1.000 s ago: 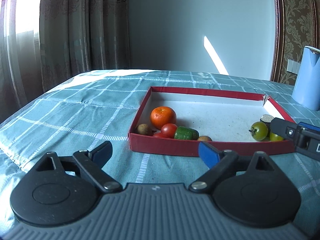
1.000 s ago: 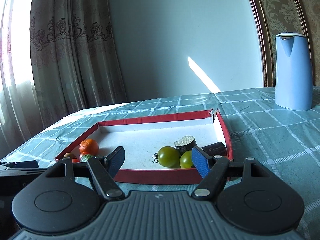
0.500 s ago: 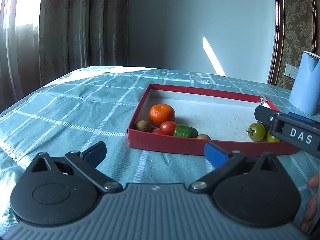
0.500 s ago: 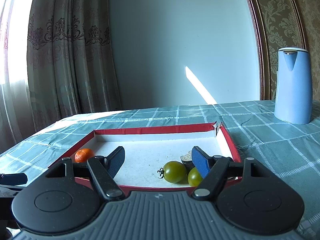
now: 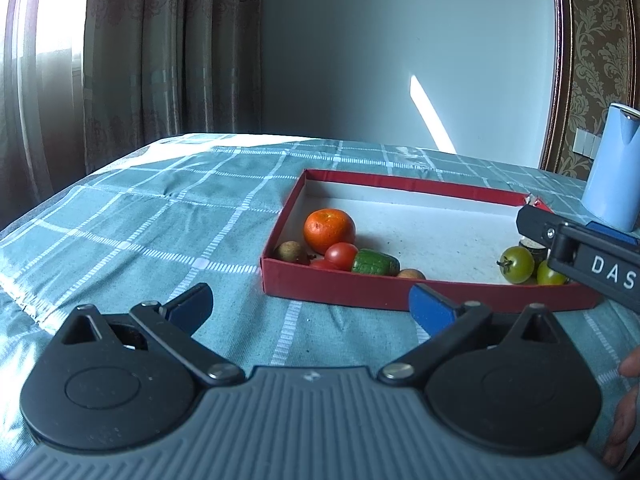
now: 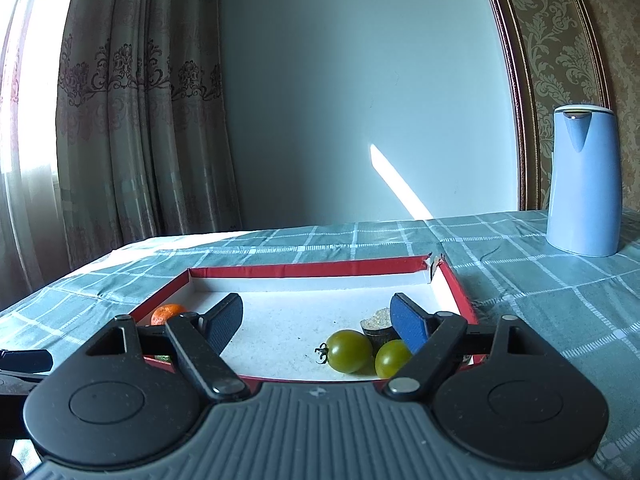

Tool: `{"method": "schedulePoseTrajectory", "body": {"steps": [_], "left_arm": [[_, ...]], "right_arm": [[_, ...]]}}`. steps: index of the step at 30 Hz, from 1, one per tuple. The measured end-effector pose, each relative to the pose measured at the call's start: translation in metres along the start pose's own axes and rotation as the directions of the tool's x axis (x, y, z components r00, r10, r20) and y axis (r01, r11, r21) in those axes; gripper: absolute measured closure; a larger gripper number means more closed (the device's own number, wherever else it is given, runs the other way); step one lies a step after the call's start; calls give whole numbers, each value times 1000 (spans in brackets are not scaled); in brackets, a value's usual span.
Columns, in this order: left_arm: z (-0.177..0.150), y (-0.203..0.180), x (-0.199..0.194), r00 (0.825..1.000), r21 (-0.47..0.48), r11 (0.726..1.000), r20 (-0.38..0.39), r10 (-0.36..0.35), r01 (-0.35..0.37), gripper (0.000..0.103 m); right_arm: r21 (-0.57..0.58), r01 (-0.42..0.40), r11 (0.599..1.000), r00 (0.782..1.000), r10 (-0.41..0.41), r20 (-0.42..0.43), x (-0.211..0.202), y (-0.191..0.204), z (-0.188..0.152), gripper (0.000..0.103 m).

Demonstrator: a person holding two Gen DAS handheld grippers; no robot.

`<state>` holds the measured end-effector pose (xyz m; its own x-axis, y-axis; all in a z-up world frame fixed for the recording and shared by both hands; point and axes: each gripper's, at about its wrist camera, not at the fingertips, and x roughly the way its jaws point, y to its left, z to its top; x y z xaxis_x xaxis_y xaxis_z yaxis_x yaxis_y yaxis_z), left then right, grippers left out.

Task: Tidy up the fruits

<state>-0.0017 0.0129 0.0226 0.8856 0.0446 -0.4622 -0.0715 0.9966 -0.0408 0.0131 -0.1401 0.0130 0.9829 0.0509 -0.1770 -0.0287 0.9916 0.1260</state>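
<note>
A shallow red tray (image 5: 400,294) (image 6: 304,270) lies on the checked cloth. Its left corner holds an orange (image 5: 329,230) (image 6: 167,313), a red tomato (image 5: 341,255), a green cucumber piece (image 5: 375,263) and two small brown fruits (image 5: 291,251). At its right end lie two green tomatoes (image 5: 517,264) (image 6: 349,350) and a dark cut piece (image 6: 379,326). My left gripper (image 5: 310,306) stands wide open over the cloth in front of the tray, empty. My right gripper (image 6: 318,322) hovers over the tray's right part, its jaws opening, nothing pressed between them.
A light blue kettle (image 6: 585,178) (image 5: 614,168) stands on the table behind the tray to the right. Curtains hang at the left, a plain wall at the back. The right gripper's black finger (image 5: 576,256) crosses the left wrist view's right edge.
The left gripper's jaws spread wider. The right gripper moved forward over the tray and tilted up, and its jaws widened.
</note>
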Motion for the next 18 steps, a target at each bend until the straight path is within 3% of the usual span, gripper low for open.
{"method": "schedulePoseTrajectory", "body": {"steps": [18], "left_arm": [[0, -4, 1, 1000, 24, 1000, -4, 9, -9, 0]], "right_arm": [[6, -7, 1000, 1000, 7, -3, 0, 0, 0, 22]]}}
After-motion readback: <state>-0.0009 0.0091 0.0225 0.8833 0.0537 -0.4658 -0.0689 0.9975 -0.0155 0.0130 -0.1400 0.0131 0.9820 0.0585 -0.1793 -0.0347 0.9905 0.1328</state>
